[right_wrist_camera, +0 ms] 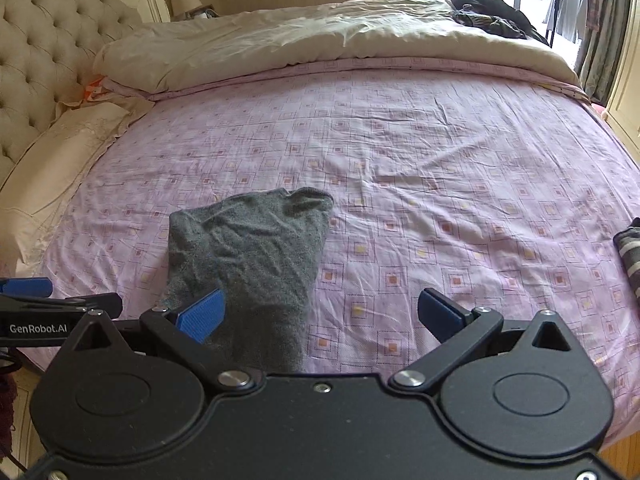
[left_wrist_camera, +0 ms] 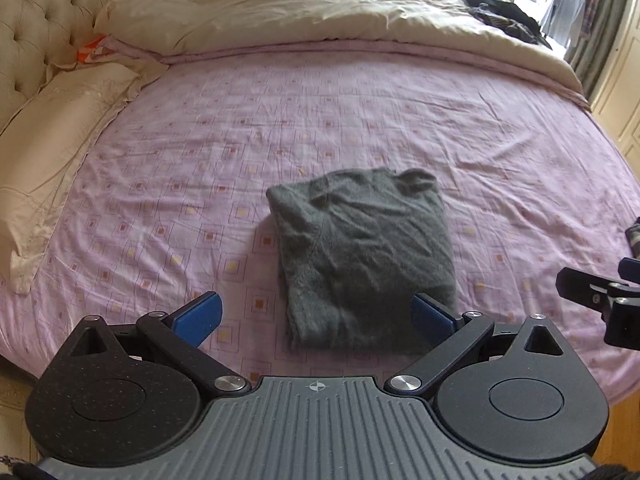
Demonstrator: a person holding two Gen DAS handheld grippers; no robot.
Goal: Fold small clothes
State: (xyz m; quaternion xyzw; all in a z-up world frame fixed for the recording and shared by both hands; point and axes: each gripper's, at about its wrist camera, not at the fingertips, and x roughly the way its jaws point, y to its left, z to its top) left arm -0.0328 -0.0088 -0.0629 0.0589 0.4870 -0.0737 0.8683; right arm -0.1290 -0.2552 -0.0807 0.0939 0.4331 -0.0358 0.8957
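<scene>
A dark grey knit garment (left_wrist_camera: 360,256) lies folded into a rough rectangle on the pink patterned bed sheet (left_wrist_camera: 360,120); it also shows in the right wrist view (right_wrist_camera: 248,256). My left gripper (left_wrist_camera: 318,316) is open and empty, just short of the garment's near edge. My right gripper (right_wrist_camera: 322,316) is open and empty, its left finger over the garment's near right corner. The right gripper's side shows at the right edge of the left wrist view (left_wrist_camera: 600,300).
A beige duvet (left_wrist_camera: 320,12) is piled across the far side of the bed, with dark clothes (left_wrist_camera: 500,16) on it. A cream pillow (left_wrist_camera: 52,136) and tufted headboard (left_wrist_camera: 36,28) lie left. A striped garment (right_wrist_camera: 630,256) lies at the right edge.
</scene>
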